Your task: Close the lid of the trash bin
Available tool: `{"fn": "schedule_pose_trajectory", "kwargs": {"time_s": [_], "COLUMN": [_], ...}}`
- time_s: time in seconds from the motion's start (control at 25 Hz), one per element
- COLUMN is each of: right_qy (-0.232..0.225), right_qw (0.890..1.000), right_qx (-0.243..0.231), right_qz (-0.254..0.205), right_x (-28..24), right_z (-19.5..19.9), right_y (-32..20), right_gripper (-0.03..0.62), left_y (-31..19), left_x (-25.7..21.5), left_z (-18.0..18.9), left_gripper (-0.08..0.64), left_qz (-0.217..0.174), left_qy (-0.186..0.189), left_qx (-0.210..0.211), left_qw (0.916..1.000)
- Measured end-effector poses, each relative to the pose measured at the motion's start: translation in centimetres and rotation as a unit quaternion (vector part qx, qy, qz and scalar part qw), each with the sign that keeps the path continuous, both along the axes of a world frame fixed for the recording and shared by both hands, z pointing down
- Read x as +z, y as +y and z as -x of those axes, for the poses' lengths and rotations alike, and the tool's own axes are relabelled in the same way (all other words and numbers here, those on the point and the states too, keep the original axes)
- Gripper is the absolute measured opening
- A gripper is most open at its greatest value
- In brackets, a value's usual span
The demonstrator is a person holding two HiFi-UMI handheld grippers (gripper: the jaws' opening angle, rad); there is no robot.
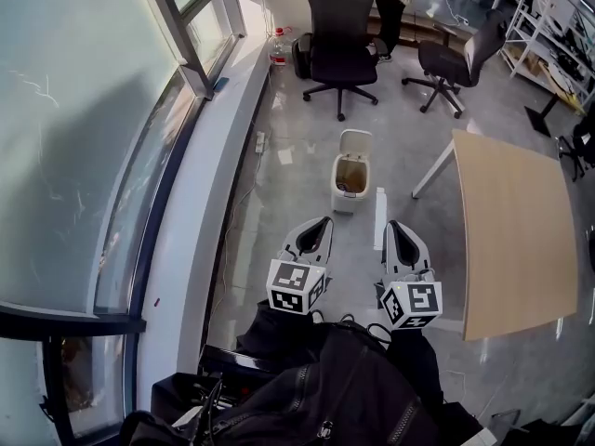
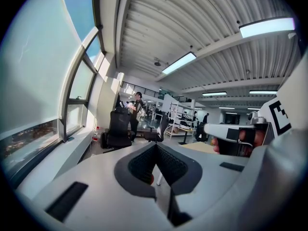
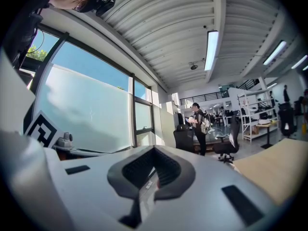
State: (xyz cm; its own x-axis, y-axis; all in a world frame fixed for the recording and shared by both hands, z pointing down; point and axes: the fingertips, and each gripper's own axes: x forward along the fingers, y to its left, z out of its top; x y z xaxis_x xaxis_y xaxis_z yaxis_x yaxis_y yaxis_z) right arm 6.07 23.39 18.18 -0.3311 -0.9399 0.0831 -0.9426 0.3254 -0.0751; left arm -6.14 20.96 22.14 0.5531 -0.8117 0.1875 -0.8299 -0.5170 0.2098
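A small white trash bin point(image 1: 350, 179) stands on the grey floor ahead of me, its lid point(image 1: 355, 141) tipped up at the far side and the brownish inside showing. My left gripper point(image 1: 323, 219) and right gripper point(image 1: 390, 223) are held side by side just short of the bin, both pointing toward it and apart from it. Each is shut with nothing between its jaws. The left gripper view shows the left gripper point(image 2: 155, 146) aimed level across the room, and the right gripper view the right gripper point(image 3: 154, 148); the bin is out of both.
A wooden table point(image 1: 516, 230) stands to the right of the bin. A long window ledge point(image 1: 209, 193) runs along the left, with a power strip point(image 1: 259, 142) on the floor. Two black office chairs point(image 1: 340, 35) point(image 1: 456, 59) and a standing person point(image 1: 390, 7) are farther back.
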Motion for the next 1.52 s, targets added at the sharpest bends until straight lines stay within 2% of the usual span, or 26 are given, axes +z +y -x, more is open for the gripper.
{"fn": "schedule_pose_trajectory", "kwargs": {"time_s": [0.32,0.56,0.8,0.96,1.32,1.52], "right_qy": [0.003,-0.008,-0.02,-0.027,-0.038,-0.036], "right_qw": [1.0,1.0,1.0,0.999,0.998,0.996], "right_qx": [0.011,0.004,-0.017,-0.017,-0.016,-0.036], "right_qz": [0.01,0.01,-0.001,0.005,0.046,0.08], "right_x": [1.2,2.0,2.0,2.5,5.6,8.2], "right_z": [-0.9,-1.4,-1.9,-3.9,-9.3,-11.4], "right_y": [-1.0,-4.4,-10.7,-15.5,-23.8,-28.6], "right_gripper": [0.002,0.002,0.002,0.002,0.002,0.002], "left_y": [-1.2,-4.1,-10.0,-14.9,-23.5,-28.0], "left_x": [1.7,2.6,2.4,2.5,4.6,6.4], "left_z": [-0.6,-0.4,-1.1,-3.4,-8.8,-10.7], "left_gripper": [0.0,0.0,0.0,0.002,0.0,0.001], "left_qz": [0.015,0.018,0.011,0.011,0.033,0.052], "left_qy": [-0.002,-0.013,-0.029,-0.037,-0.052,-0.061], "left_qx": [0.008,-0.006,-0.019,-0.014,-0.008,-0.02], "left_qw": [0.9998,0.9997,0.9994,0.9992,0.9981,0.9966]}}
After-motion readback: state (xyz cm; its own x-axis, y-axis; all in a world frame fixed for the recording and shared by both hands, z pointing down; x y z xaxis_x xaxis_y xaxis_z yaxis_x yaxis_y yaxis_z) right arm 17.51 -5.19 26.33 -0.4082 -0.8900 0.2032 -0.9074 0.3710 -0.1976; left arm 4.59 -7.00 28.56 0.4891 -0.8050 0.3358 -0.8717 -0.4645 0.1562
